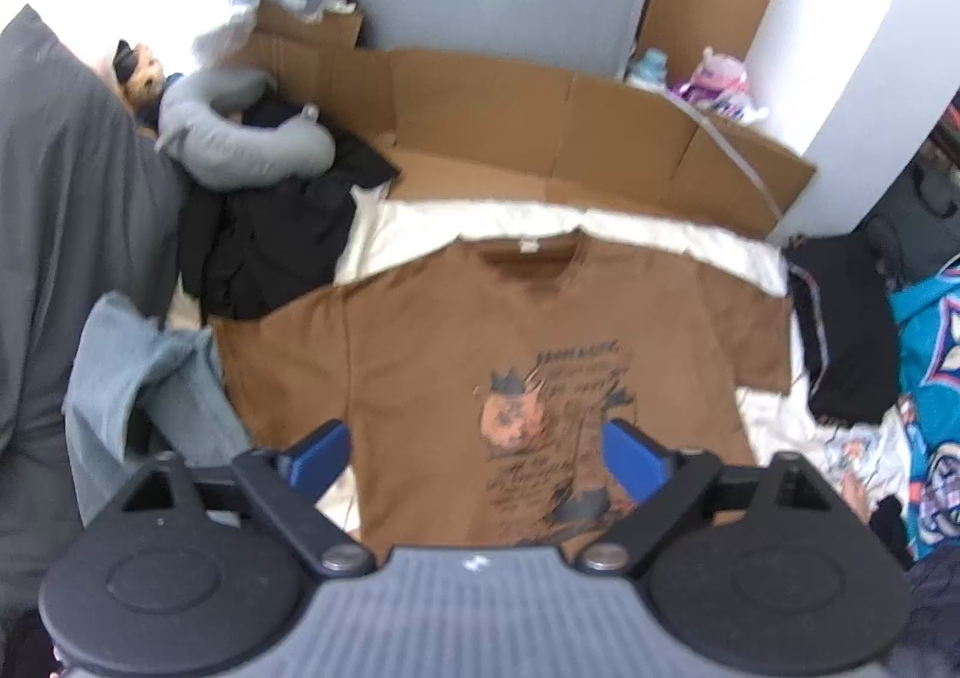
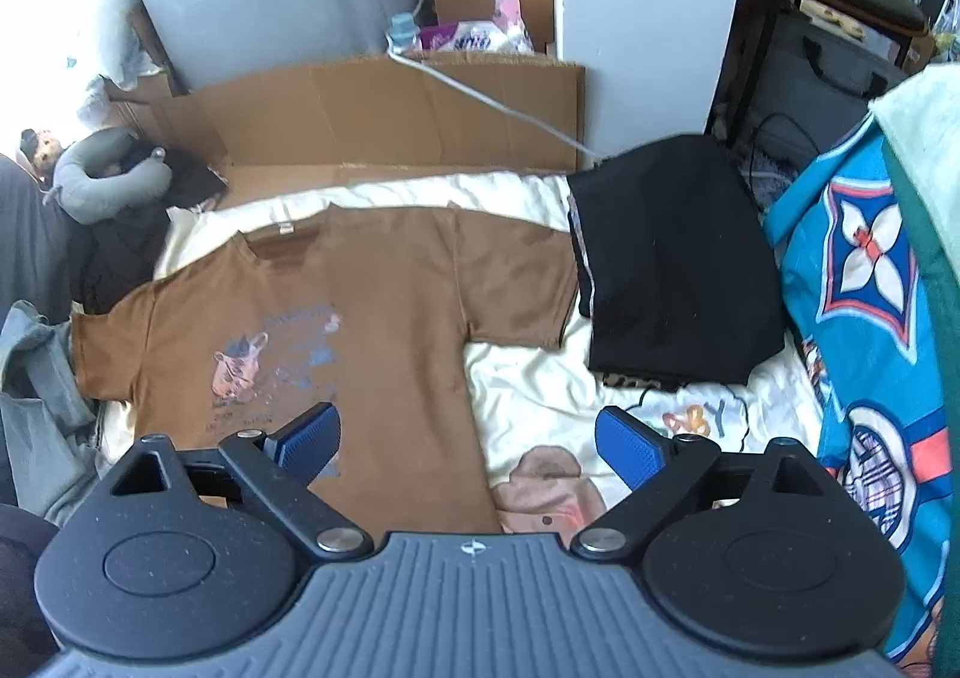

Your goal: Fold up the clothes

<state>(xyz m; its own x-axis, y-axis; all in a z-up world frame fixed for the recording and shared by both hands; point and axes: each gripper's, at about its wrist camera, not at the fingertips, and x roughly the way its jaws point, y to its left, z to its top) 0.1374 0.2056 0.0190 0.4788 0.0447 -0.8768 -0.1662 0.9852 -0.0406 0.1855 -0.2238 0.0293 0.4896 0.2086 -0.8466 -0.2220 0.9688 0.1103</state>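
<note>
Lying flat, print up, on the cream sheet (image 2: 528, 384) of the bed, the brown T-shirt (image 1: 480, 330) looks light and limp, best pinched at hem corners or sleeve edges by the left tongs (image 1: 477, 453) and right tongs (image 2: 468, 438), both spread wide and empty above it.

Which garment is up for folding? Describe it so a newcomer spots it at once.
Find the cream sheet in front of the cardboard. Spread flat on it, front up, lies the brown tee, collar toward the cardboard. Its neighbours are plain black or grey; only the tee is brown with a chest print.
</note>
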